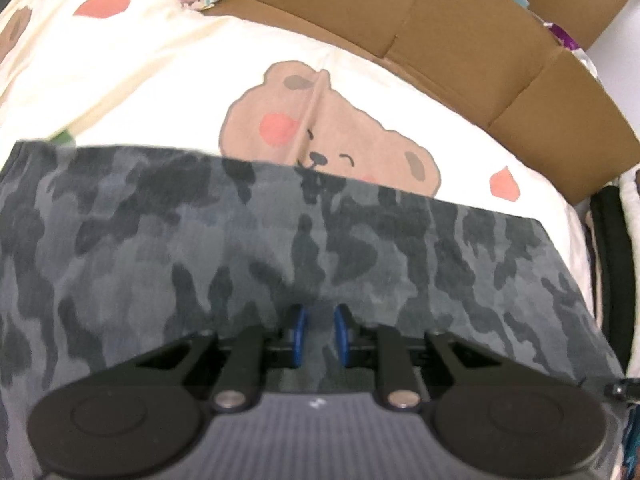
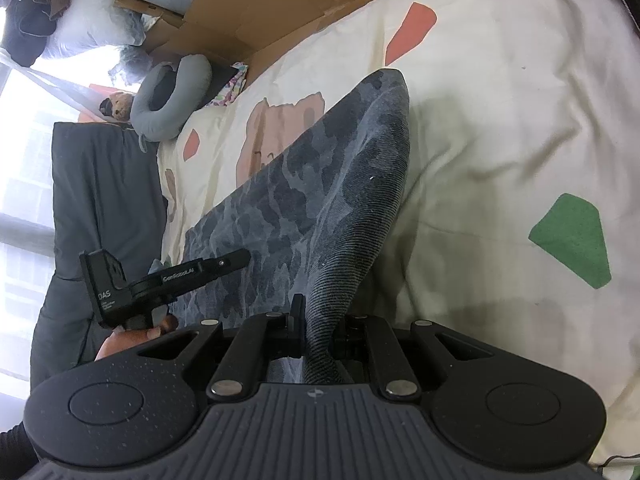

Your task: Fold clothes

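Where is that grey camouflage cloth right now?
The camouflage garment lies on the bear-print bedsheet, its near edge lifted and pinched between both grippers: left gripper, right gripper.

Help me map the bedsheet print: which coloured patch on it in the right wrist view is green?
The angular green patch at the right, beside the camouflage garment; the other patches are salmon pink.

Matt camouflage cloth garment [image 1: 280, 240] on soft printed cotton bedsheet [image 1: 160, 92]
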`<state>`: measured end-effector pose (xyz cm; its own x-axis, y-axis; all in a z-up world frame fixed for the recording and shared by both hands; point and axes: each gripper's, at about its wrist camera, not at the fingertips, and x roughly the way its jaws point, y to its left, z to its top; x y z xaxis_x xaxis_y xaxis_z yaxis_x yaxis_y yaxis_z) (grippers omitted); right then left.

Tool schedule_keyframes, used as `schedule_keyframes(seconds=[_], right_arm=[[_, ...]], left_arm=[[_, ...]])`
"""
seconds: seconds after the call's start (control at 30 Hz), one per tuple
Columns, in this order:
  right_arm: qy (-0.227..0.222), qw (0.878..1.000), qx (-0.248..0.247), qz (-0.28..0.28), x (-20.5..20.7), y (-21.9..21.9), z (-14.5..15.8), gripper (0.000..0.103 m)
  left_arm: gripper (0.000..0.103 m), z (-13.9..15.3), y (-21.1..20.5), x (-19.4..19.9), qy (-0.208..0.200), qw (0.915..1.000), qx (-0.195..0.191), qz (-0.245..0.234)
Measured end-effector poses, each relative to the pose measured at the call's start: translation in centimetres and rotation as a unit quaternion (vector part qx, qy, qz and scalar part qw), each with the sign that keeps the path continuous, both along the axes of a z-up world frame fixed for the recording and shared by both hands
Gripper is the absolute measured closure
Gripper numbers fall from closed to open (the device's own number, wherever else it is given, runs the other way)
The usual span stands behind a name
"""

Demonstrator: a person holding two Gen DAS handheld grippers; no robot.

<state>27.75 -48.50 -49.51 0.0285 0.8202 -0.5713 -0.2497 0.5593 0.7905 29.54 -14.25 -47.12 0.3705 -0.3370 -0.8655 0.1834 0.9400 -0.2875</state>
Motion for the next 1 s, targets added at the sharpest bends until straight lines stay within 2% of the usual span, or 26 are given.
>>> schedule_keyframes(seconds=[0.13,0.37,0.57,0.73,1.0], right_arm=[[-0.001,1.0,0.001,0.002,-0.1,0.0,0.1,0.095],[-0.001,1.0,-0.003,0.005,-0.3,0.0,-0.2,0.095],[-0.001,1.0,-0.004,0.006,-0.3,0.0,-0.2,0.095],[0.001,1.0,-0.004,0.002,-0.3,-0.2,-0.3,0.095],[0.002,1.0,-0.003,-0.007,-0.4,-0.1,-0.2,0.095]], left_arm=[[0.091,-0.3,-0.6,1.9,0.014,0.9997,0.005,0.017],[0.091,-0.1,-2.1,3.9,-0.012,0.9997,0.012,0.017],[0.091,-0.4,-2.1,4.9,-0.01,0.9995,0.012,0.027],[0.09,0.1,-1.9,2.1,-0.017,0.9998,0.0,0.013],[0.09,-0.2,-0.3,-5.4,0.02,0.9996,-0.014,-0.017]])
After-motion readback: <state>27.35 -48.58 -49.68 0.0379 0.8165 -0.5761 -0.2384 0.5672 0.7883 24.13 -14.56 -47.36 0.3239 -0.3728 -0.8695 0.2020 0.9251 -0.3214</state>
